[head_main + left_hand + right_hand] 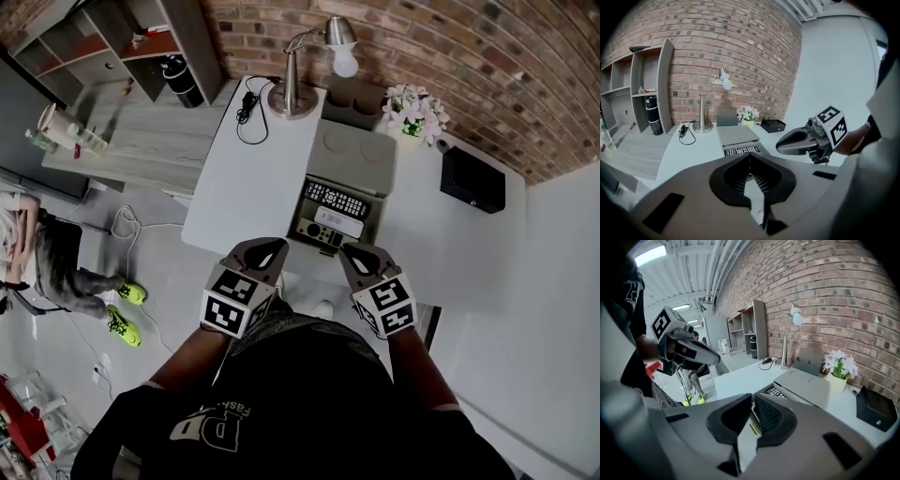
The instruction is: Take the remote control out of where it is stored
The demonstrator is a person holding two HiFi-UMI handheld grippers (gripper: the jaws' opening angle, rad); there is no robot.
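Both grippers are over the near edge of the white table (pixel 239 192), side by side but apart. Each points toward 12 o'clock and slopes down.

Left gripper (pixel 265 251): fingers closed tip to tip, nothing between them.
Right gripper (pixel 362 257): fingers closed as well, empty.

Grey storage box (pixel 354 155) is on the table at 12 o'clock from the grippers. Its near compartment is open.
- The black remote control (pixel 336 199) lies across the far part of the compartment, buttons up.
- A white remote (pixel 339 221) lies just at its 6 o'clock.
- Neither gripper touches the box or what is in it.

Around the box:
- desk lamp (pixel 295 89) at 11 o'clock
- potted flowers (pixel 415 111) at 1 o'clock
- small black box (pixel 472 178) at 3 o'clock, near the brick wall (pixel 487 56)
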